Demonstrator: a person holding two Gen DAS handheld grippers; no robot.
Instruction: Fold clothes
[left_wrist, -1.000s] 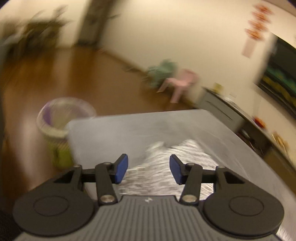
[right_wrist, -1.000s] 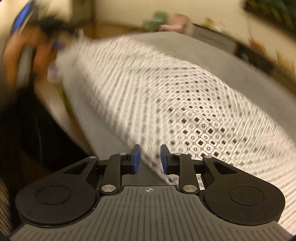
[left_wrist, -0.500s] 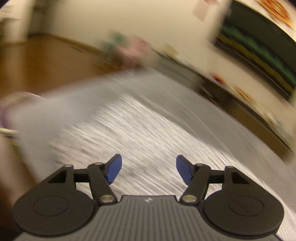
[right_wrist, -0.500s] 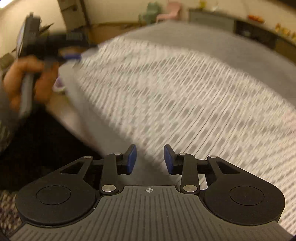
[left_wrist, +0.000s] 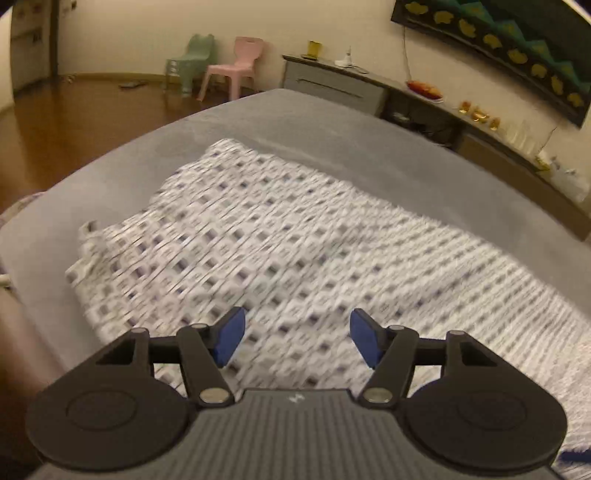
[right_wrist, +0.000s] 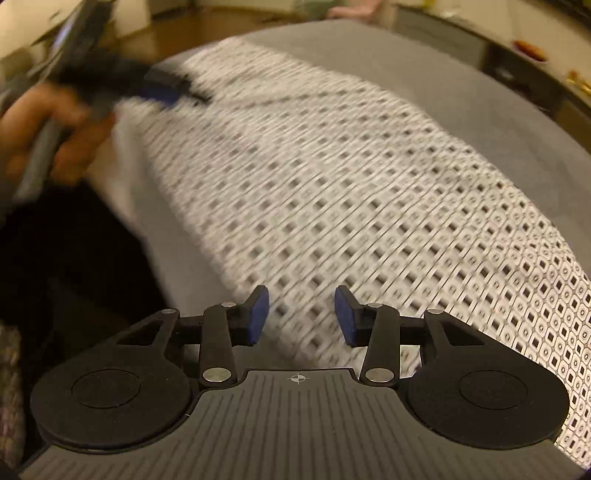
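Observation:
A white garment with a small dark square pattern (left_wrist: 280, 251) lies spread on the grey table (left_wrist: 332, 129). It also fills the right wrist view (right_wrist: 332, 192). My left gripper (left_wrist: 297, 341) is open and empty, hovering over the garment's near part. My right gripper (right_wrist: 301, 319) is open and empty above the garment's near edge. In the right wrist view the left gripper (right_wrist: 162, 88) shows blurred at the upper left, held in a hand over the garment's far left edge.
A pink chair (left_wrist: 236, 66) and a green chair (left_wrist: 192, 59) stand on the wood floor beyond the table. A long low cabinet (left_wrist: 424, 107) runs along the right wall. The table's left edge (right_wrist: 147, 206) drops to a dark area.
My left gripper has swung right and down over the garment and opened wider. My right gripper has opened wider and stays over the garment's near edge.

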